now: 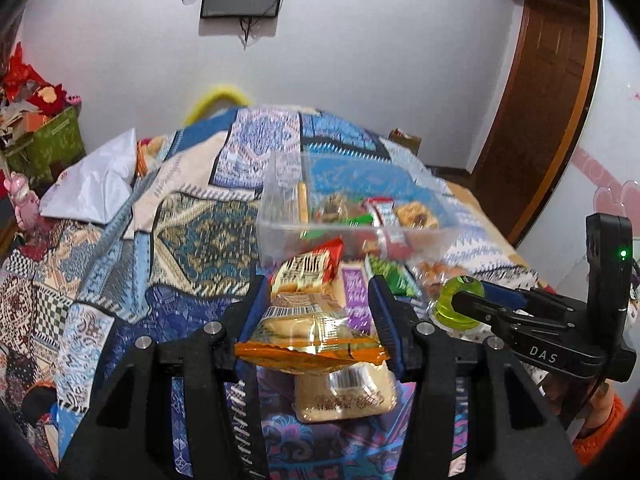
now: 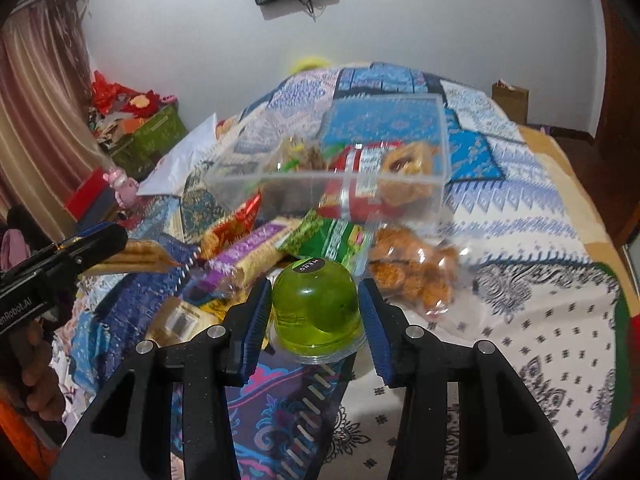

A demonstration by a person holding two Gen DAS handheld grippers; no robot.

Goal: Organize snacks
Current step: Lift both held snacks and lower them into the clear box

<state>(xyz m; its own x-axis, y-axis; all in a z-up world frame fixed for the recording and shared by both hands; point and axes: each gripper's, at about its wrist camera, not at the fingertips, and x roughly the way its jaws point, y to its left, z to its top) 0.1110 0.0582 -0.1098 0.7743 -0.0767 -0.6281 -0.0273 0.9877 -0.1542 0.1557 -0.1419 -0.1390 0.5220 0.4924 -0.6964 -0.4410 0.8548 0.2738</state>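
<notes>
White letters "DAS" stand on the black right gripper (image 1: 448,300); "MENG" sits on the round black label topping the green translucent jelly cup (image 2: 316,312); "enRobot.AI" marks the black left gripper (image 2: 120,240).

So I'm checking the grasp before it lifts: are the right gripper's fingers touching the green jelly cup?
Cannot tell. In the right wrist view the right gripper brackets the green jelly cup closely, but no plain contact or gap shows.

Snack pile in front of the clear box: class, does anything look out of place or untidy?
Yes. Several packets lie loose and overlapping on the bedspread outside the clear box, which already holds other snacks.
</notes>
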